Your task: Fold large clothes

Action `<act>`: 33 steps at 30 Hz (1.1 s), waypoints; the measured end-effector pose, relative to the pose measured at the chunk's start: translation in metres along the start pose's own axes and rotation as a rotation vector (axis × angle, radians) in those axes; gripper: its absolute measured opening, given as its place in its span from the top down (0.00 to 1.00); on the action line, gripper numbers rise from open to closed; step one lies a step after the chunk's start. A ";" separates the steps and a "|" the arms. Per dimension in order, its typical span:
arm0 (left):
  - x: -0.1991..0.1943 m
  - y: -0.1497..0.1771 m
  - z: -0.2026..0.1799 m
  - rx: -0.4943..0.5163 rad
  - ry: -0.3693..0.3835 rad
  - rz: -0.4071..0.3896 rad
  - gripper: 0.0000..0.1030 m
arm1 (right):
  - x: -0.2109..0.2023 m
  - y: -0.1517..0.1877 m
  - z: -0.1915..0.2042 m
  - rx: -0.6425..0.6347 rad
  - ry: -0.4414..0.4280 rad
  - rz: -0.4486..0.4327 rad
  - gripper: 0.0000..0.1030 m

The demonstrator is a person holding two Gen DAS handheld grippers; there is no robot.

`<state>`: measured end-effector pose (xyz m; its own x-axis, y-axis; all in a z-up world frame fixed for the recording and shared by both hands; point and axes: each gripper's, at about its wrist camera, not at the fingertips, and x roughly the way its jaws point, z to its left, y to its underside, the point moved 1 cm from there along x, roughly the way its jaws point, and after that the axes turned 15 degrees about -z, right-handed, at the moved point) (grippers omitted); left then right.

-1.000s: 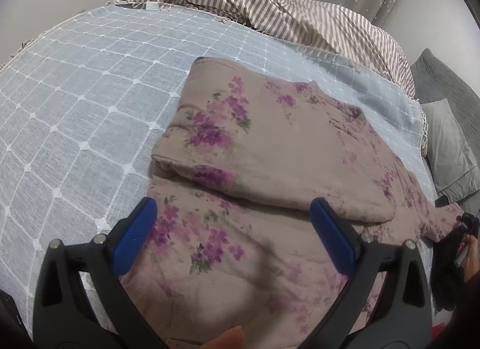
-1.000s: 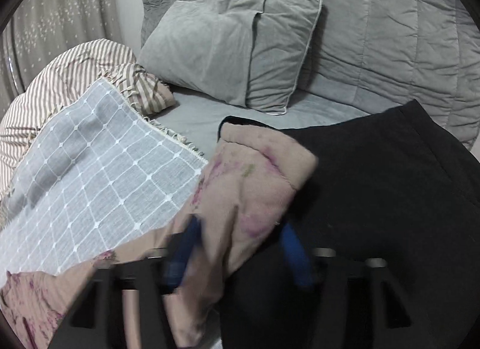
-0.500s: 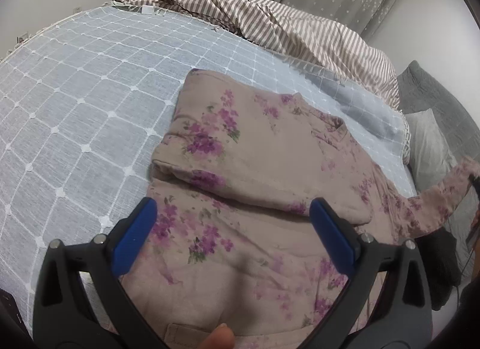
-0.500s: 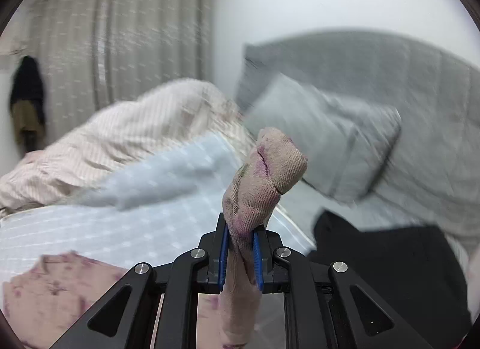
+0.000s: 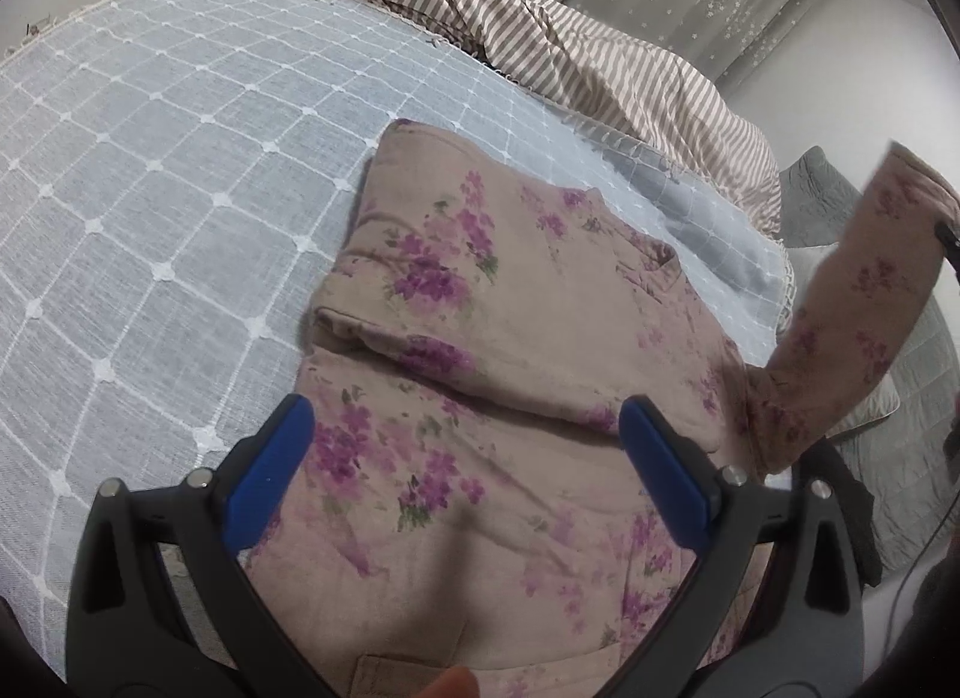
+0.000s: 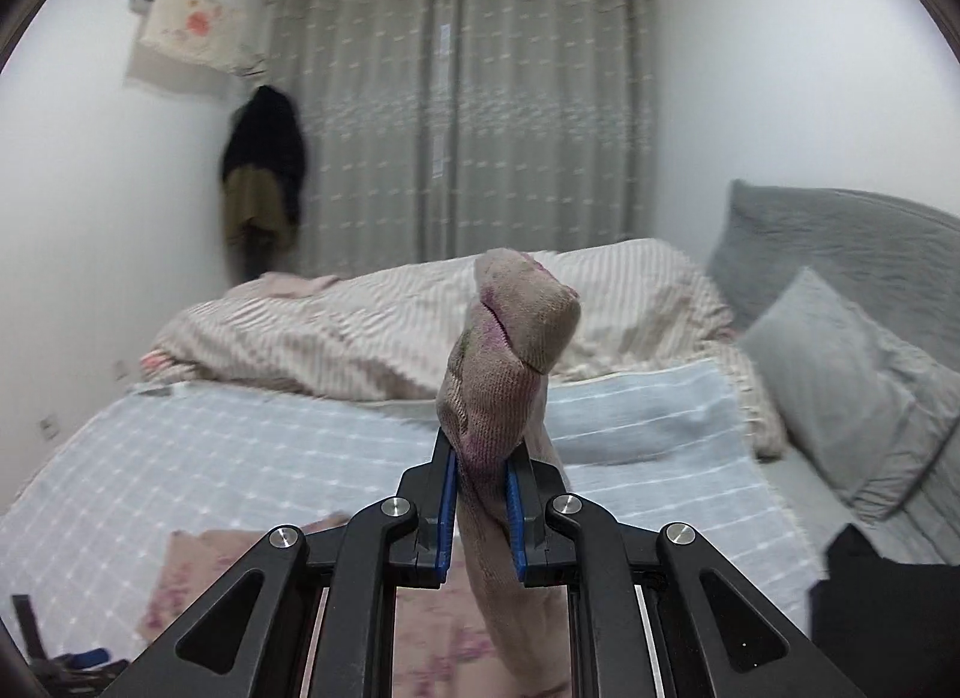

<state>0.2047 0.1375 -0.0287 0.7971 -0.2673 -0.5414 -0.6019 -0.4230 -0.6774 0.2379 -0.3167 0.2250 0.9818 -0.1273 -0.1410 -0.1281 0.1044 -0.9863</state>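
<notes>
A beige garment with purple flowers (image 5: 516, 338) lies on the blue checked bedspread (image 5: 150, 188), its left side folded over the body. My left gripper (image 5: 468, 458) is open and empty, hovering just above the garment's lower part. My right gripper (image 6: 479, 479) is shut on the cuff of the garment's sleeve (image 6: 510, 350) and holds it up in the air. That lifted sleeve also shows at the right of the left wrist view (image 5: 852, 302). The garment's body shows low in the right wrist view (image 6: 198, 578).
A striped duvet (image 5: 570, 38) is bunched along the bed's far side. Grey pillows (image 6: 852, 386) and a padded headboard (image 6: 840, 230) stand at the right. A black garment (image 6: 888, 608) lies at the bed's right edge. Curtains (image 6: 456, 116) hang behind.
My right gripper closed on the sleeve cuff, lifted it off the black garment and swung it up and toward the bed's middle. My left gripper stayed open over the garment.
</notes>
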 end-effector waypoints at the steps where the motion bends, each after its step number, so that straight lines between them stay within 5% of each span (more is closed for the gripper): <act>1: 0.001 0.000 0.001 -0.008 0.005 0.004 0.02 | 0.006 0.008 0.021 0.006 -0.041 0.020 0.86; 8: 0.006 0.000 0.012 -0.049 0.051 0.019 0.02 | 0.044 0.111 0.132 0.020 -0.265 0.234 0.82; 14: 0.005 -0.004 0.013 -0.069 0.130 -0.005 0.02 | 0.073 0.241 0.180 0.244 -0.556 0.699 0.72; 17: 0.004 -0.006 0.011 -0.080 0.173 -0.019 0.02 | 0.067 0.252 0.166 0.328 -0.580 0.684 0.67; 21: 0.012 -0.010 -0.008 -0.075 0.243 -0.015 0.10 | 0.038 0.238 0.125 0.368 -0.535 0.574 0.32; 26: 0.052 -0.005 -0.042 0.031 0.213 0.053 0.25 | 0.005 0.241 0.061 0.344 -0.395 0.446 0.29; 29: 0.085 0.006 -0.049 0.045 0.172 0.116 0.46 | -0.002 0.251 0.025 0.331 -0.293 0.416 0.29; 30: 0.092 0.009 -0.051 0.049 0.163 0.124 0.60 | 0.000 0.255 0.009 0.331 -0.252 0.414 0.29; 33: 0.091 0.011 -0.059 0.072 0.176 0.088 0.81 | 0.010 0.265 -0.031 0.344 -0.147 0.424 0.29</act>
<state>0.2736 0.0574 -0.0559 0.7334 -0.4500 -0.5095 -0.6666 -0.3297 -0.6685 0.2097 -0.3213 -0.0403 0.8668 0.1319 -0.4809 -0.4865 0.4353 -0.7575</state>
